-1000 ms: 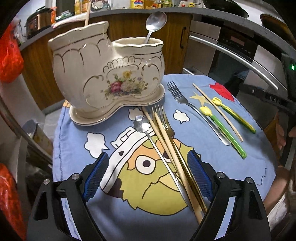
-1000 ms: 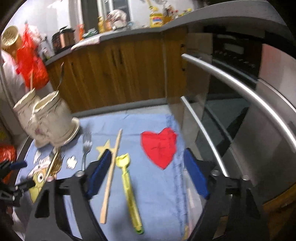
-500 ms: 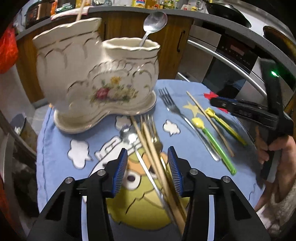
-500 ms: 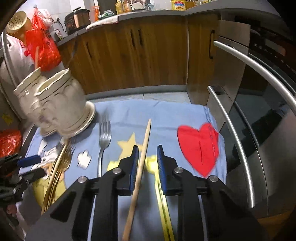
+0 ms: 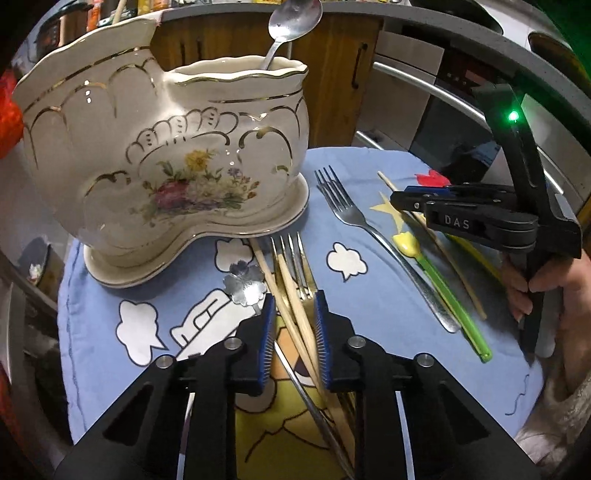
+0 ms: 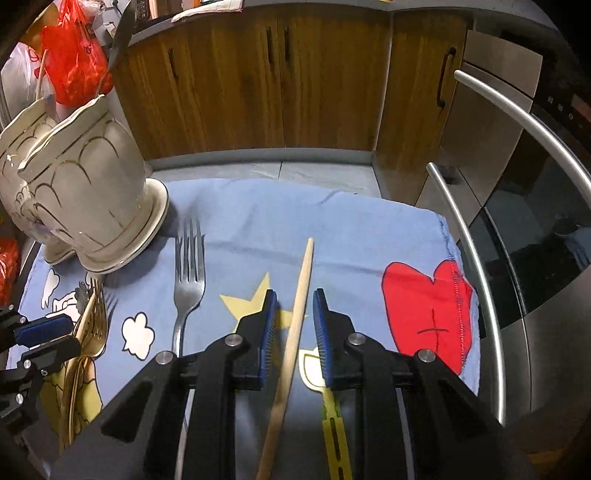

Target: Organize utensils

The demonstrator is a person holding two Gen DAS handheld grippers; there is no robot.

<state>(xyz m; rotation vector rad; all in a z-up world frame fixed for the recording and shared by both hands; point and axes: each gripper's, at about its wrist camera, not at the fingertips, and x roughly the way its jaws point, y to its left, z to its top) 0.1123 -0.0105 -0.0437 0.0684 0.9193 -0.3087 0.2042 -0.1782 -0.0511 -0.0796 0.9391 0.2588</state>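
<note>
— Kitchen first: wooden cabinets point(image 6: 258, 92) behind, oven point(image 6: 535, 221) close along the right side of the tabletop, which a blue cartoon cloth point(image 6: 277, 214) covers.

— And the ceramic holder point(image 5: 166, 166)?

— Upright at the far left of the cloth, one spoon point(image 5: 291, 22) already standing in it. The other utensils lie flat on the cloth.

— What changed?

— Both pairs of fingers have just been closing. The left gripper point(image 5: 295, 332) is narrowed around a pair of chopsticks point(image 5: 291, 299) lying over a gold fork point(image 5: 308, 284). A gap shows beside the left pad, so I judge them straddled, not clamped.

— The right gripper point(image 6: 294, 332)?

— The same: a single chopstick point(image 6: 301, 295) runs between its fingers, with daylight on both sides. Nothing is gripped.

— Meaning?

— Two pickups look about to happen at once, and the holder is likely next.

— Room to move?

— The silver fork point(image 5: 354, 218) lies between the two hands, and the yellow pick point(image 6: 332, 424) sits just beside the right fingers. The oven side is tight. Above the cloth toward the holder is open, though the left fingers are near its base.
</note>
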